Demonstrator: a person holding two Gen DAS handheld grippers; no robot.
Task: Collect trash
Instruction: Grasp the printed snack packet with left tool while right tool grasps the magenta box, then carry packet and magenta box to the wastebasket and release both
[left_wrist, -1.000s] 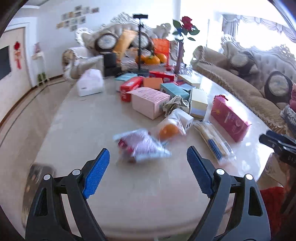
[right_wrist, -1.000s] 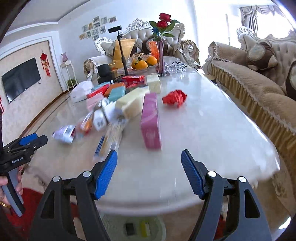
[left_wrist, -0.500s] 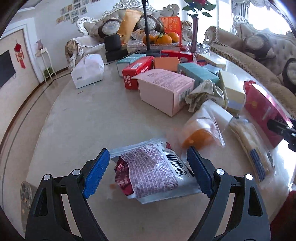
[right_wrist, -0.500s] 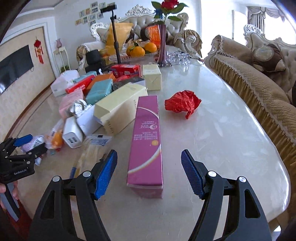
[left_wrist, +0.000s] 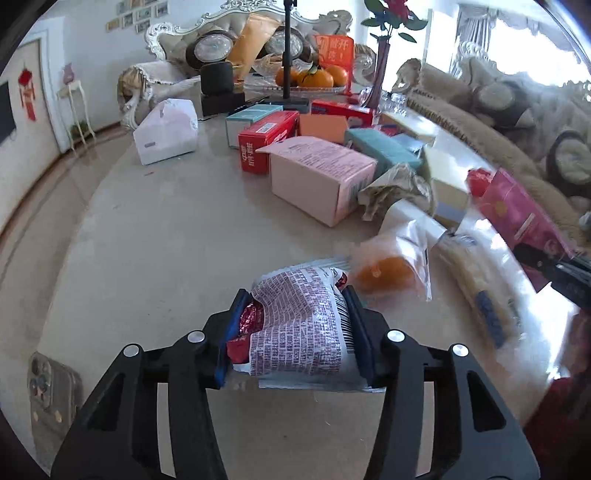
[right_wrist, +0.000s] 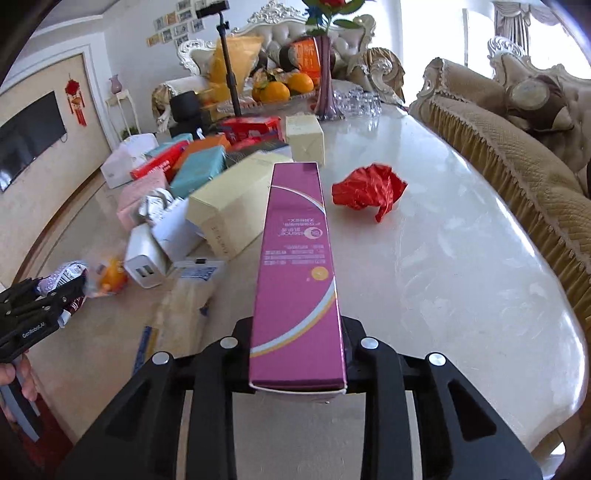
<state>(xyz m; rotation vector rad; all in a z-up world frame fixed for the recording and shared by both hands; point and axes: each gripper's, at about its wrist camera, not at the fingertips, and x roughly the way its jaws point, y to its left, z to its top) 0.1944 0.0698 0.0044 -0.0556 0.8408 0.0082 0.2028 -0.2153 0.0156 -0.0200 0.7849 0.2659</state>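
Observation:
A crinkled snack wrapper (left_wrist: 299, 325), white with red print, lies on the marble table (left_wrist: 147, 258). My left gripper (left_wrist: 295, 332) is closing and its blue pads press the wrapper from both sides. In the right wrist view a long magenta carton (right_wrist: 297, 273) lies lengthwise between the fingers of my right gripper (right_wrist: 297, 354), whose jaws are closing and squeeze its near end. The left gripper (right_wrist: 40, 299) with the wrapper (right_wrist: 64, 275) shows at the left edge there. A crumpled red foil (right_wrist: 369, 190) lies right of the carton.
Several boxes crowd the table's middle: a pink box (left_wrist: 317, 177), a red box (left_wrist: 266, 140), a cream box (right_wrist: 229, 206). An orange in a clear bag (left_wrist: 388, 269), a white charger (right_wrist: 144, 262), a phone (left_wrist: 48, 391), a vase (right_wrist: 325, 74) and a sofa (right_wrist: 517, 166) are around.
Both grippers have closed from wide open: the left onto the snack wrapper, the right onto the near end of the magenta carton. Both had moved forward to their objects.

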